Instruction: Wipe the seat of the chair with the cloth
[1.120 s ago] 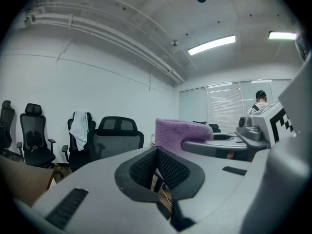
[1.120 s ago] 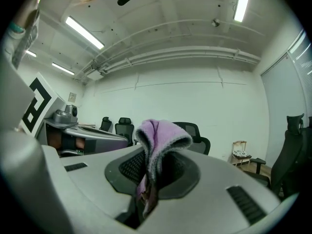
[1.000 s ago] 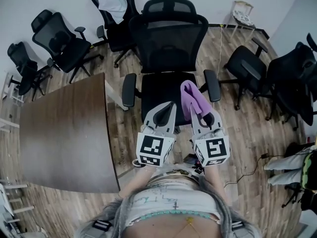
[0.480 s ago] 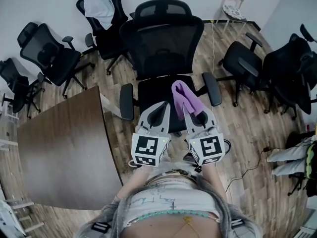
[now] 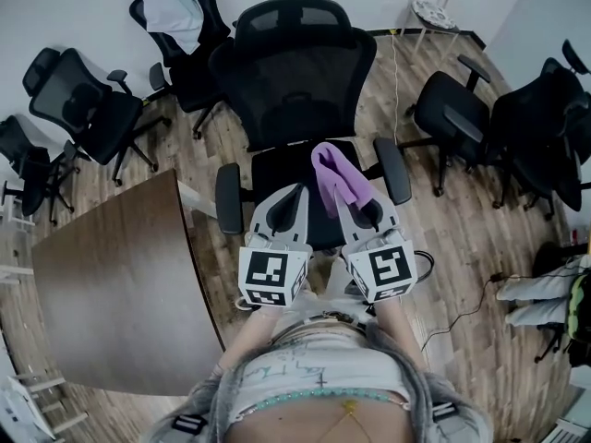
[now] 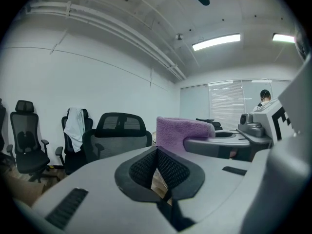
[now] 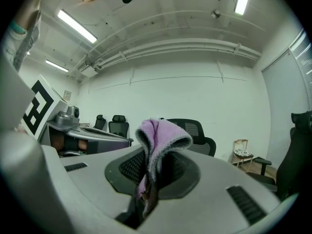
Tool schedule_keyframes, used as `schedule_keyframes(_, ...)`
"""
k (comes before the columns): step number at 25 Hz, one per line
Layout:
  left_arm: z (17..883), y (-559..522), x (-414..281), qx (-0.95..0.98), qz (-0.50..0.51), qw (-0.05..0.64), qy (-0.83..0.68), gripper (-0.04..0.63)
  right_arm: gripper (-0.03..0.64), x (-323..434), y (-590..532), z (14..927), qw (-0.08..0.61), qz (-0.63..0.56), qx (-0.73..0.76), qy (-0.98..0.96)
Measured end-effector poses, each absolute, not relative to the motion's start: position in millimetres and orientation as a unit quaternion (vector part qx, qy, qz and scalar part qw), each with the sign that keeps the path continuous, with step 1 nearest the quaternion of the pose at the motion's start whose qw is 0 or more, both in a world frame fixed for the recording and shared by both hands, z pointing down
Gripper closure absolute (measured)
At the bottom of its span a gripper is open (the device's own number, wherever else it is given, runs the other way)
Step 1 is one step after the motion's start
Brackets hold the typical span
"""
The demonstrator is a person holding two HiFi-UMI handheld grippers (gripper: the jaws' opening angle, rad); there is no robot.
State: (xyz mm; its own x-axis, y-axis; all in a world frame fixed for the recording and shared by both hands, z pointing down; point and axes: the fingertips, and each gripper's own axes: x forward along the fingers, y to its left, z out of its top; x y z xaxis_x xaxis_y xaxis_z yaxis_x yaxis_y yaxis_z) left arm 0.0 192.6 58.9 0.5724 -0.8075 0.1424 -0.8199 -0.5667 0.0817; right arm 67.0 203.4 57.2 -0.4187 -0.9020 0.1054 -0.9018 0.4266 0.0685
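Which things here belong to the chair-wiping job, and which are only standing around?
For the job: purple terry cloth, clamped in the right hand-held gripper; black mesh office chair in front.
Just standing about: brown wooden table; other black office chairs; white garment on one chair-back.

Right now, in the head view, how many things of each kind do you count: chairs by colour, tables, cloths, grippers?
Black office chairs: 6 that I can separate; the far-right group may hide more
Small white chair: 1
Wooden table: 1
Purple cloth: 1
Grippers: 2
Total: 11
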Motion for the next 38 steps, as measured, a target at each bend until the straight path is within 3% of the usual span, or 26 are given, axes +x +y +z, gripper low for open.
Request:
schedule_keyframes(13, 49.6, 110.9, 58.8, 0.845, 0.054, 0.064, -0.528, 0.586, 0.569, 160.4, 101.9, 48.7, 0.045, 0.003, 0.498, -0.866)
schedule_keyframes(24, 65.0, 91.7, 63.0, 0.803, 0.071, 0.078, -0.587, 0.586, 0.569, 191.5, 66.1, 60.9, 0.034, 0.015, 0.462, -0.886)
schedule_keyframes(30, 66.0, 83.3, 29.7, 0.792, 0.074, 0.078, -0.601, 0.586, 0.569, 177.6, 49.5, 65.0, 0.034, 0.021, 0.47, -0.882)
schedule_keyframes(38, 73.2, 43.4, -34.5, 0.824, 0.078, 0.08, -0.555, 0.586, 0.569, 100.8, 21.4, 70.1, 0.041, 0.022, 0.498, -0.866)
